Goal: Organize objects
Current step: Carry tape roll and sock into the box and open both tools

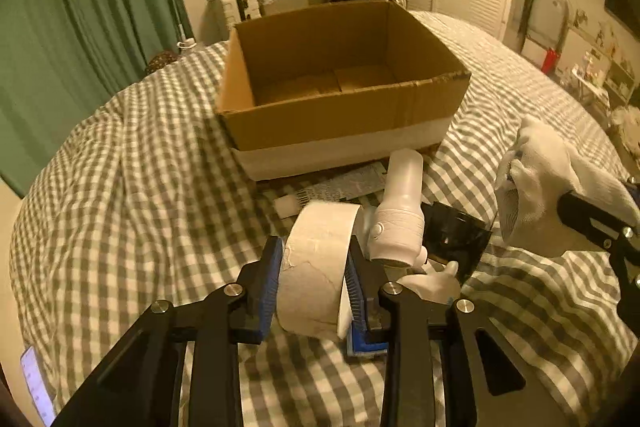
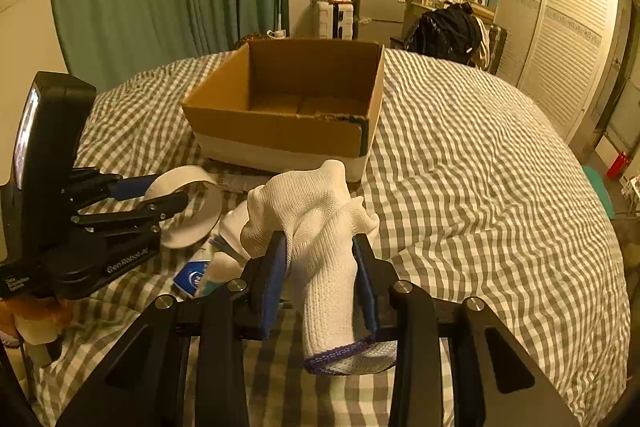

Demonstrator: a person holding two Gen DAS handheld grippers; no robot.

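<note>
Left gripper [image 1: 314, 281] level over the bed [image 1: 132, 163], pointing at the box [image 1: 320, 123]; jaws clamped on a tape roll [image 1: 316, 263], held on edge, lifted off the cover. Right gripper [image 2: 320, 277] alongside to the right, pointing the same way; jaws closed on a white glove [image 2: 320, 247], fingers flopping forward, cuff hanging back.

Box open, nothing visible inside, just beyond both loads. White bottle [image 1: 402, 215] lies just right of the roll, with a dark object [image 1: 454, 239] beside it — can't identify it. A tube [image 1: 332, 189] lies partly behind the roll. Blue-labelled item [image 2: 192, 277] below the left gripper, mostly covered.
</note>
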